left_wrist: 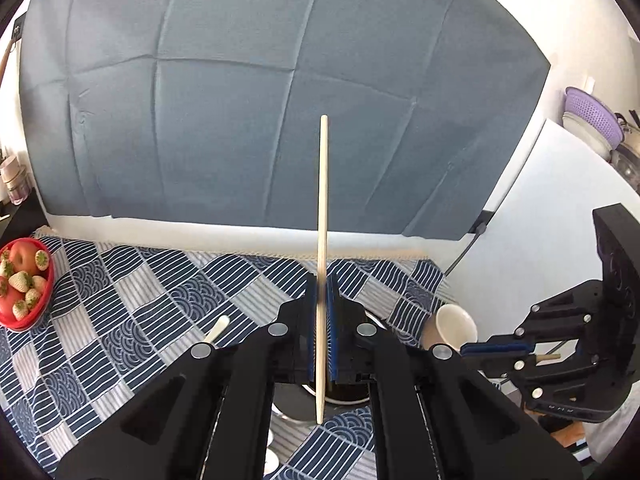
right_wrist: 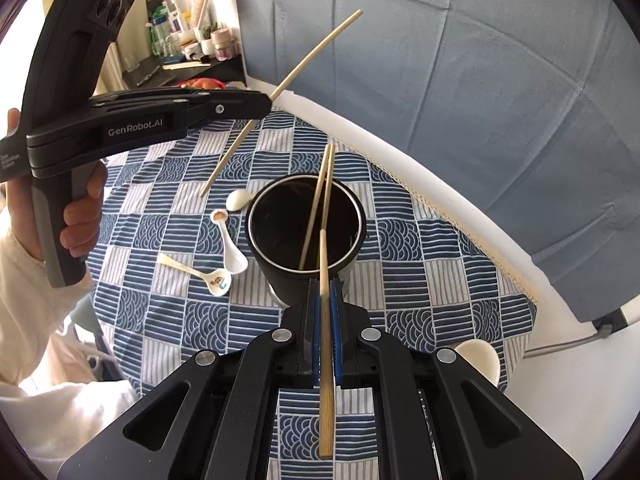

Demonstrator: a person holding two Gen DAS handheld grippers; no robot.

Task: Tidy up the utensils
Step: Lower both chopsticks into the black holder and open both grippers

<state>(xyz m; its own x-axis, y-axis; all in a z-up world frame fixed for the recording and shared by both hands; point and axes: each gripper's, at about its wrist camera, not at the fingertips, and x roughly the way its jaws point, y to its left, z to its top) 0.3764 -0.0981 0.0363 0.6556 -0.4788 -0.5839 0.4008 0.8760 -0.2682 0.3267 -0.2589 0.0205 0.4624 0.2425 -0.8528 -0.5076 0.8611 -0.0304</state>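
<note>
- The right gripper, black with blue pads, was clamped tight on a pale bamboo chopstick; the stick's tip hung over the mouth of the dark round metal holder cup, and its butt ran back between the gripper's arms.
- The cup's near wall was partly hidden behind the right gripper's fingers; two more pale chopsticks leaned inside it against the far rim.
- Just left of the cup, three white ceramic spoons lay on the blue-and-white patchwork tablecloth; the farthest spoon was half hidden by the cup's rim.
- A cream ceramic cup lay on its side to the right, cut off by the gripper's arm.
- The left gripper was pinched shut on a second long pale chopstick, held in the air well above the cloth; its pads were hard to make out from the right wrist view.
- A person's hand in a cream sleeve gripped that tool's handle, the fingers only partly seen.
- At the cloth's far left stood a red bowl of fruit, cropped by the picture's edge.
- Behind everything hung a creased blue-grey backdrop cloth.
</note>
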